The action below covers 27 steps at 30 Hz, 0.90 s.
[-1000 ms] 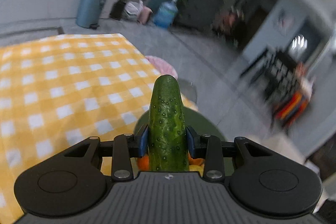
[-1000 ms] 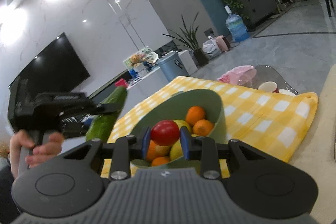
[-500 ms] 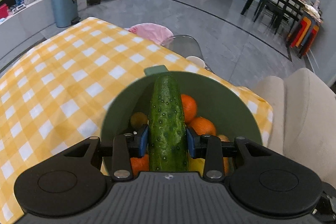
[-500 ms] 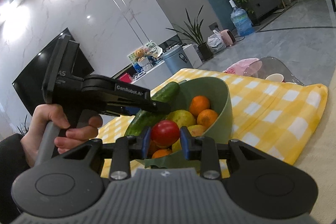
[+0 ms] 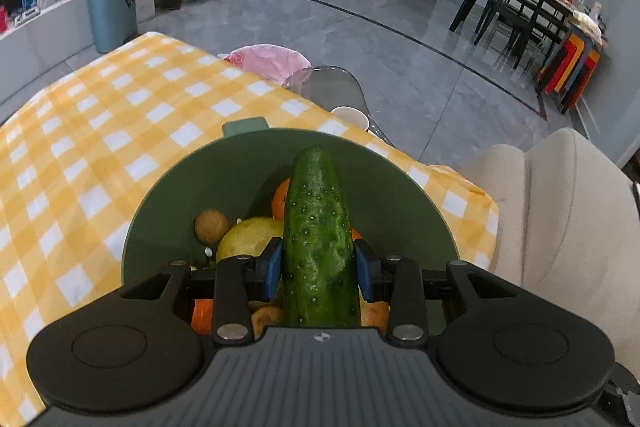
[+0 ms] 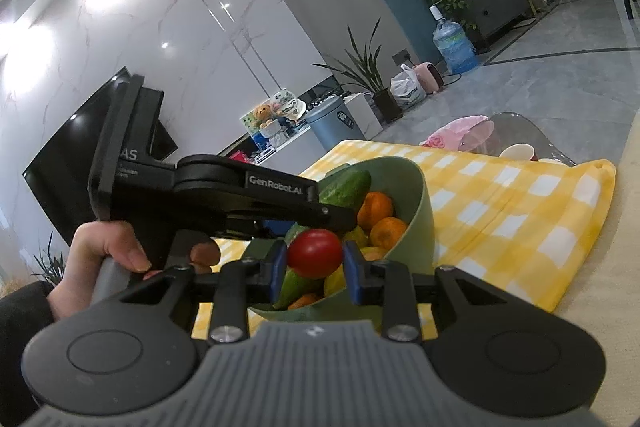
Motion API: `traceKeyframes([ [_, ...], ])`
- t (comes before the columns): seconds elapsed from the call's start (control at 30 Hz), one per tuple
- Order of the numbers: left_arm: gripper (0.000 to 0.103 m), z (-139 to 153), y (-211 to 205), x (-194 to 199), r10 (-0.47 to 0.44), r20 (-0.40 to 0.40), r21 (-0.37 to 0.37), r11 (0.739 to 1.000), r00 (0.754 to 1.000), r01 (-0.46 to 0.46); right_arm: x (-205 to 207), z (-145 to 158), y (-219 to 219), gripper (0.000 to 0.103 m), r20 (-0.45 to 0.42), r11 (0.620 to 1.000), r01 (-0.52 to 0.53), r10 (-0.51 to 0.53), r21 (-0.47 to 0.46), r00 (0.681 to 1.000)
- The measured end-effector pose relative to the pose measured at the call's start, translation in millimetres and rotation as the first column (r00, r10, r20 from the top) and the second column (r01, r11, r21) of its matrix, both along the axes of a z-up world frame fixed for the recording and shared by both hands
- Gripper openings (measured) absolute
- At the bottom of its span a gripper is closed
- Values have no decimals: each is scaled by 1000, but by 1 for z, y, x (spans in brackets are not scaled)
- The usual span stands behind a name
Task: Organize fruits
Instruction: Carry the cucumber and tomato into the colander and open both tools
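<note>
My left gripper (image 5: 319, 269) is shut on a green cucumber (image 5: 318, 235), holding it over the green bowl (image 5: 192, 183) and pointing down into it. Inside the bowl lie oranges (image 5: 280, 201), a yellow-green fruit (image 5: 248, 239) and a small brown fruit (image 5: 211, 225). In the right wrist view my right gripper (image 6: 315, 263) is shut on a red tomato (image 6: 315, 253) just in front of the bowl (image 6: 418, 211). The left gripper's body (image 6: 240, 195) reaches in from the left with the cucumber (image 6: 346, 187) tip above the oranges (image 6: 388, 231).
The bowl stands on a yellow checked cloth (image 5: 100, 131) near the table's right corner. A beige cushioned seat (image 5: 560, 211) lies to the right. A paper cup (image 5: 352, 117) on a glass chair and a pink bag (image 5: 268, 61) sit beyond the table edge.
The left gripper swung over the bowl with the cucumber and tilted down into it. The right gripper stayed still, holding the tomato.
</note>
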<state>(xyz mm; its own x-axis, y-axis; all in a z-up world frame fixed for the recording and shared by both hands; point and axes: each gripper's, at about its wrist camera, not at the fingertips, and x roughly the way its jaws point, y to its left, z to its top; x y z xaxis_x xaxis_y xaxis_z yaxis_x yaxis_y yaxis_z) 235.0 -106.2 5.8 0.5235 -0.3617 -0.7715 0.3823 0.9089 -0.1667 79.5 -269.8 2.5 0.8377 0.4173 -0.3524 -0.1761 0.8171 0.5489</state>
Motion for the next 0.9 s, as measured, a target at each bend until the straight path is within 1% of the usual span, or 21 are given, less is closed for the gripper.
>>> traceKeyframes([
  [0.13,42,0,-5,8,8,-20,-7,1000,1000,-8,0,-2,-1,27,-4,1000,2,-2,5,1000],
  [0.2,42,0,-8,7,-9,-7,22,1000,1000,9,0,-3,-2,27,-7,1000,5,-5,8,1000],
  [0.3,50,4,-8,0,-4,37,49,999,999,2,0,-4,-5,27,-15,1000,16,-15,15,1000],
  [0.33,53,7,-6,-3,-3,52,47,999,999,0,-1,-4,-6,27,-18,1000,19,-19,15,1000],
  [0.37,53,12,-3,-5,5,67,39,999,998,-7,-1,-4,-6,27,-17,1000,21,-21,13,1000],
  [0.5,56,35,17,-23,58,128,-15,998,990,-56,-2,-2,-11,27,-13,999,43,-43,14,999],
  [0.63,60,49,42,-51,122,172,-64,992,978,-112,-3,2,-10,28,-5,999,49,-49,13,999],
  [0.7,60,52,53,-66,148,192,-59,988,970,-139,-2,2,-8,28,-1,999,52,-52,5,999],
  [0.8,62,48,68,-88,199,218,-32,980,955,-197,0,3,-4,28,3,999,39,-39,-1,999],
  [0.9,62,36,82,-102,238,196,-19,971,951,-239,3,4,4,29,-4,999,26,-26,-31,1000],
])
